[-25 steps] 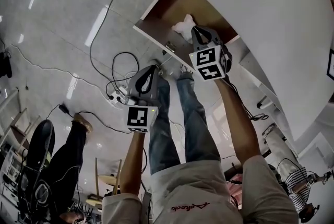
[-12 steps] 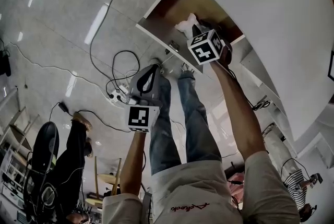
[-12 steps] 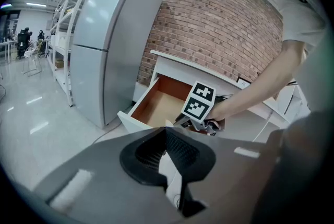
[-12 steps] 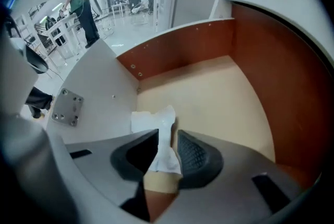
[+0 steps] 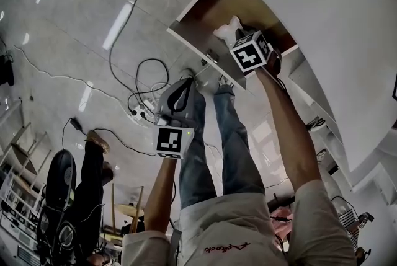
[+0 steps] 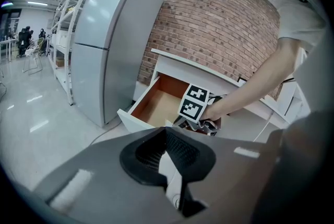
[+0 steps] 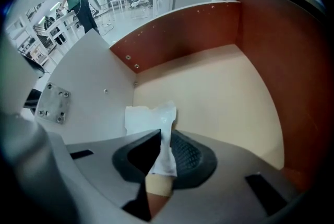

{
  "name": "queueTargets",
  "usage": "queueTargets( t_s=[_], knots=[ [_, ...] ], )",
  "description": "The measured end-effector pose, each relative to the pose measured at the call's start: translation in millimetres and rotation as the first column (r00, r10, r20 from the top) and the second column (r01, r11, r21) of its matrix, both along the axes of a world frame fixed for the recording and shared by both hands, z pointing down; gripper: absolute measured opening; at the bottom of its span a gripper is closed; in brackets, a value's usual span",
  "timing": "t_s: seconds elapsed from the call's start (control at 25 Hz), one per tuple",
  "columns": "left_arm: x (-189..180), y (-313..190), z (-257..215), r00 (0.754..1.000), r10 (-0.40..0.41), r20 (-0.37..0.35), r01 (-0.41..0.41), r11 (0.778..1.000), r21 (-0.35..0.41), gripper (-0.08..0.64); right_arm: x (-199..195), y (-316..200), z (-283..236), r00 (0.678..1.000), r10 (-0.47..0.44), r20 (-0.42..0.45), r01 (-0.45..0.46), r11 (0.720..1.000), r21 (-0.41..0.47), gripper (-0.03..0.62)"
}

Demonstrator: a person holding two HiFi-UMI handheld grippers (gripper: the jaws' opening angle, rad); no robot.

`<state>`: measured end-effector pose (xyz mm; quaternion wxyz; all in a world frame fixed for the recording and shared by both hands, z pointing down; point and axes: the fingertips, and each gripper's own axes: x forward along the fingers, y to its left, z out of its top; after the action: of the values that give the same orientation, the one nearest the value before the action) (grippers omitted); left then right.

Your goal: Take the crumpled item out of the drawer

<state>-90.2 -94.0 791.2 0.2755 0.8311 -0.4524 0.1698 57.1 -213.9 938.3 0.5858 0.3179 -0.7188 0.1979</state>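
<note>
Now the crumpled item (image 7: 155,119), a white scrap of paper or tissue, sat pinched between the pads of the right gripper (image 7: 166,151), whose jaws had closed onto its narrow end with only the thin sheet between them. A second before, that gripper had lain flatter and further back over the drawer (image 5: 193,41); it had since tipped down and pushed deeper, so the grasp looked made and only the lift remained. The scrap was still inside the drawer, low over the tan floor near the white front panel; whether it still touched the floor could not be told. In the right gripper view its long axis ran along the line of the jaws, the pinched tail toward the camera and the broader, rumpled end fanning out beyond the tips. In the head view the item (image 5: 227,29) showed just past the right gripper (image 5: 237,36), pointing away from the person. The left gripper (image 5: 182,86) hung well apart below the drawer front, jaws together on nothing.
</note>
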Motion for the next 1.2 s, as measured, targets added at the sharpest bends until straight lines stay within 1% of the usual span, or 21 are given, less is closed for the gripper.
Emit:
queueTargets(
  t_s=[0.16,0.24,0.44,0.6,0.92,1.2],
  knots=[
    [0.1,0.0,-1.6,1.000,-0.009,0.001,0.009,1.000,-0.014,0.009,-2.7,2.2,0.1,1.000,-0.006,0.017,0.006,1.000,-0.009,0.046],
    [0.7,-0.5,-1.8,1.000,-0.004,0.000,0.004,1.000,-0.001,0.009,-2.9,3.8,0.1,1.000,-0.013,0.019,0.013,1.000,-0.014,0.033],
    [-0.7,0.1,-0.3,1.000,0.003,0.006,-0.003,1.000,0.004,0.009,-4.6,5.6,-0.1,0.999,-0.020,0.024,0.021,1.000,-0.022,0.014],
    [-1.1,1.6,-1.4,1.000,0.001,0.007,-0.001,1.000,0.008,0.009,-5.4,7.7,-1.5,0.999,-0.027,0.029,0.028,0.999,-0.026,0.012],
    [1.0,2.4,-4.9,1.000,-0.002,0.003,0.001,1.000,0.016,0.009,-8.2,0.4,-19.6,0.998,-0.042,0.043,0.040,0.998,0.042,0.012],
    [3.9,1.5,-12.8,1.000,0.002,-0.001,-0.002,1.000,0.026,0.009,-18.1,-6.3,-62.7,0.994,-0.029,0.108,0.013,0.988,0.151,0.012]
  ],
)
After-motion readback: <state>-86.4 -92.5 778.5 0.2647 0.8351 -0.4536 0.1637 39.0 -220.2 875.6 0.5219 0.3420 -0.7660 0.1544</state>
